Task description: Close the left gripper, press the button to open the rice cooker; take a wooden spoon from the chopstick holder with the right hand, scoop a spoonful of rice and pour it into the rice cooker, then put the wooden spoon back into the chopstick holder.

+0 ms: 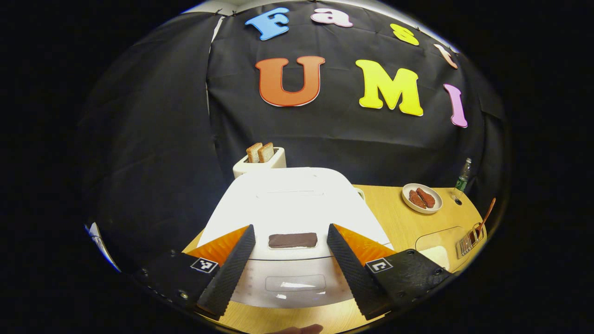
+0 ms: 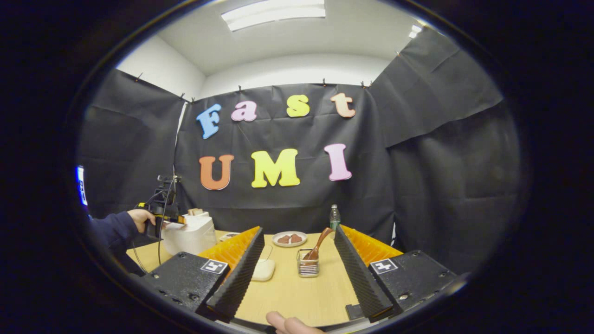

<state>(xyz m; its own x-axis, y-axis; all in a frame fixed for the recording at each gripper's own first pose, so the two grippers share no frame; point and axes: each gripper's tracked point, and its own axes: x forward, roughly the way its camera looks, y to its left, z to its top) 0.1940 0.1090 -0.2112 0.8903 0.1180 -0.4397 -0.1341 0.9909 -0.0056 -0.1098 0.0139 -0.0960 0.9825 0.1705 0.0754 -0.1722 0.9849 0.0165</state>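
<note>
Rice cooker [image 1: 292,204] lid shut, left gripper [image 1: 291,241] spread (above front edge)

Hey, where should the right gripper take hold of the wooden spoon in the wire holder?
Probably the upper handle of the wooden spoon, above the chopstick holder. The handle leans up and to the right, clear of the rim, with the bowl down in the basket. The right gripper is open and facing it, so come straight ahead with the fingers either side of the handle.

The left gripper [image 1: 291,241] hangs with jaws spread apart, just above the front edge of the white, rounded plastic rice cooker [image 1: 297,199]. The right gripper [image 2: 299,253] is likewise spread wide, held well to the right of that cooker. A dark-sleeved hand [image 2: 141,218] grips the left tool's handle.
</note>
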